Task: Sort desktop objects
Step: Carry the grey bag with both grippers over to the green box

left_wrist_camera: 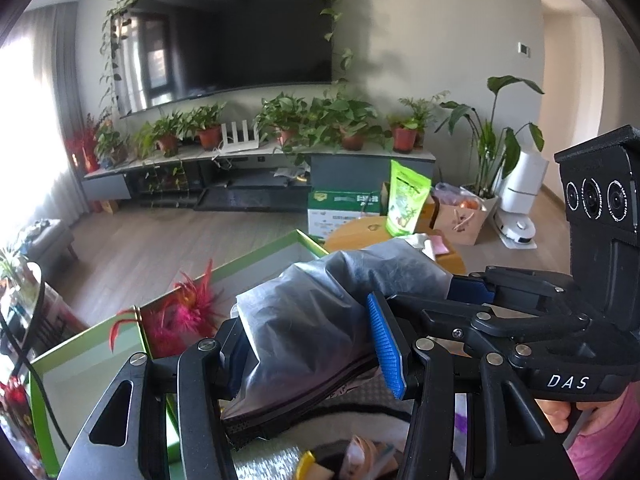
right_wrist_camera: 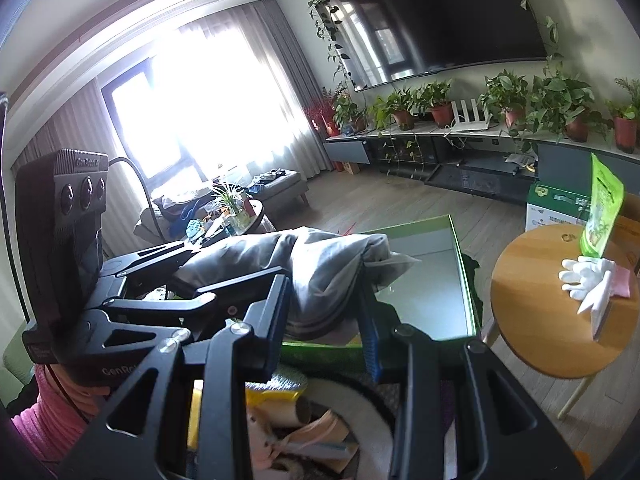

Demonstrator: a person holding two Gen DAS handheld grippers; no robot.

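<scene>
My left tool [left_wrist_camera: 308, 344] and right tool [right_wrist_camera: 326, 316] both clamp the grey pouch [left_wrist_camera: 320, 312], 1 at each end, holding it raised above the green-rimmed box [right_wrist_camera: 460, 280], beside the round wooden table [right_wrist_camera: 532, 320].

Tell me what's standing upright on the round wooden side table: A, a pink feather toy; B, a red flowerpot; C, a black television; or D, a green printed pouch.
D: the green printed pouch stands upright at the back of the round wooden side table, next to a white glove.
</scene>
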